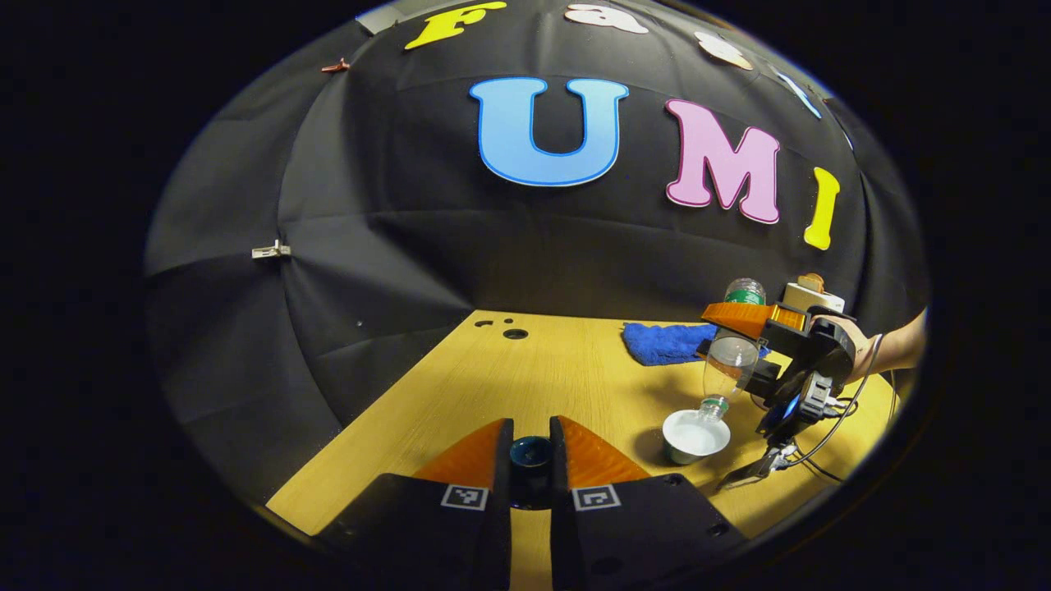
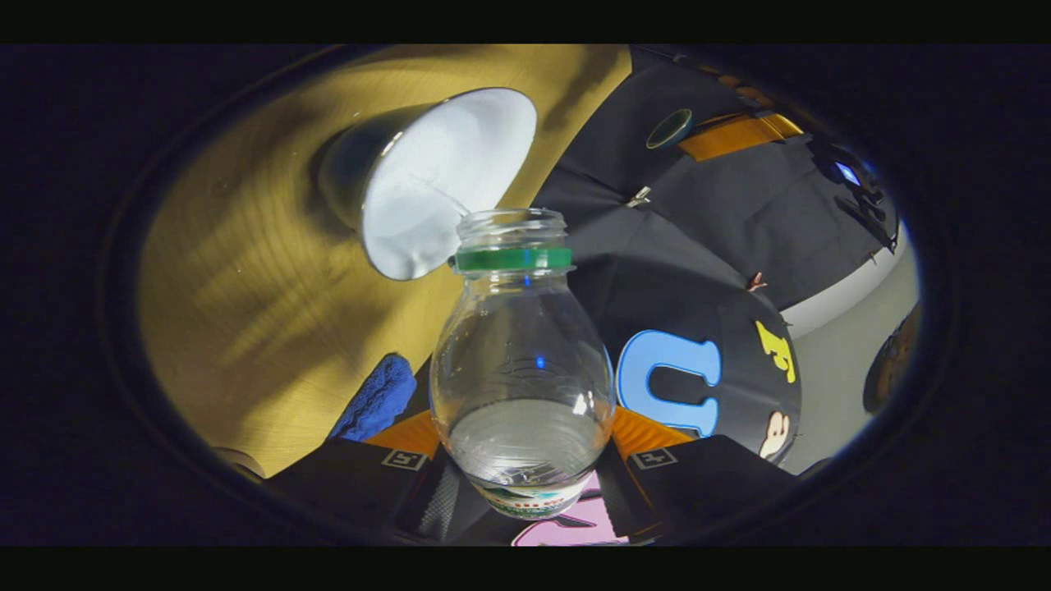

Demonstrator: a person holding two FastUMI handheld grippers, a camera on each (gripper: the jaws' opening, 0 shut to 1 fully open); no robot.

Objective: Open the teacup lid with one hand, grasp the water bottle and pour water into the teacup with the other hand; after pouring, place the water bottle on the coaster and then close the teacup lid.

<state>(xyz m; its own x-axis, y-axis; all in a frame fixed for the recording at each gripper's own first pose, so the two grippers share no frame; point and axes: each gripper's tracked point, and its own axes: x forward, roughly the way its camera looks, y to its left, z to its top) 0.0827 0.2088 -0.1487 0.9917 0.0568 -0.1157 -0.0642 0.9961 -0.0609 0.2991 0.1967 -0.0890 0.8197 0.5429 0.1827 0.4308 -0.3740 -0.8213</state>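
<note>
Clear water bottle [image 2: 521,361], green neck ring, over white-lined teacup [image 2: 427,176].
We see a blue cloth [image 1: 665,342] on the yellow wood-grain bench [image 1: 566,361].

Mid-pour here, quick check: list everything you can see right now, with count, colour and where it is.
Clear plastic water bottle with green neck ring: one, tipped mouth-down over the teacup, held between the right tongs.
White-lined round teacup: one, open, on the table's right part.
Dark round teacup lid: one, lifted, between the left tongs.
Blue folded cloth: one, at the table's far edge.
Light wooden table: one, with small round holes near its far left corner.
Pale box-like object: one, behind the right tongs; cannot tell what it is.
Left tongs: shut on the lid.
Right tongs: shut on the bottle.
Person's forearm: one, at the right.
</note>
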